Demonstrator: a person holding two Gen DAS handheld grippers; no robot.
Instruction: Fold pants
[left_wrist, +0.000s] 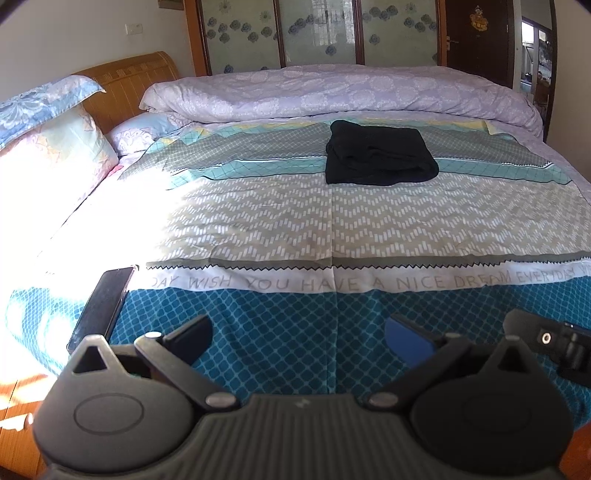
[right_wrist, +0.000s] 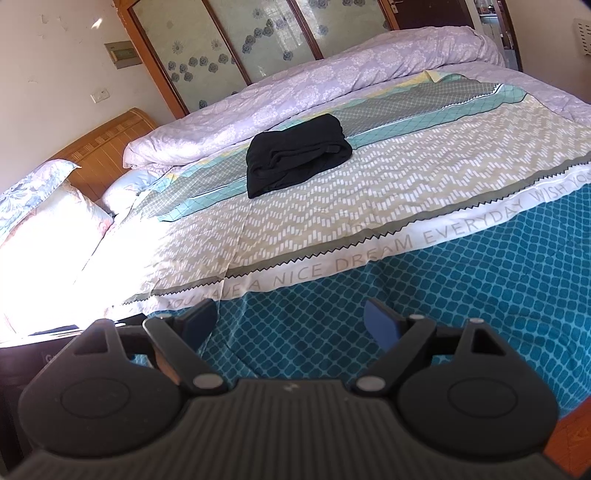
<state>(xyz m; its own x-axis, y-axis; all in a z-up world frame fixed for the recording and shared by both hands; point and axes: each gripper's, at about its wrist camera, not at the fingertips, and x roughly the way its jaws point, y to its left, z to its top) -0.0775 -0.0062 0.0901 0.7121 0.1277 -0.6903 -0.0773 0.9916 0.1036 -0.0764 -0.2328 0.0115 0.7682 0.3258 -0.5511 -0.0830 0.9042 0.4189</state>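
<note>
The black pants (left_wrist: 378, 155) lie folded into a compact bundle on the patterned bedspread (left_wrist: 258, 221), far across the bed near the rolled quilt. They also show in the right wrist view (right_wrist: 295, 158). My left gripper (left_wrist: 297, 338) is open and empty, low over the blue near edge of the bed, far from the pants. My right gripper (right_wrist: 291, 321) is open and empty, also over the blue near edge. Part of the right gripper's body (left_wrist: 546, 343) shows at the right of the left wrist view.
A dark phone (left_wrist: 103, 306) lies on the near left edge of the bed. A rolled lilac quilt (left_wrist: 332, 92) runs along the far side. Pillows (left_wrist: 48, 140) and a wooden headboard (left_wrist: 129, 85) are at the left. Glass-panelled doors (left_wrist: 317, 33) stand behind.
</note>
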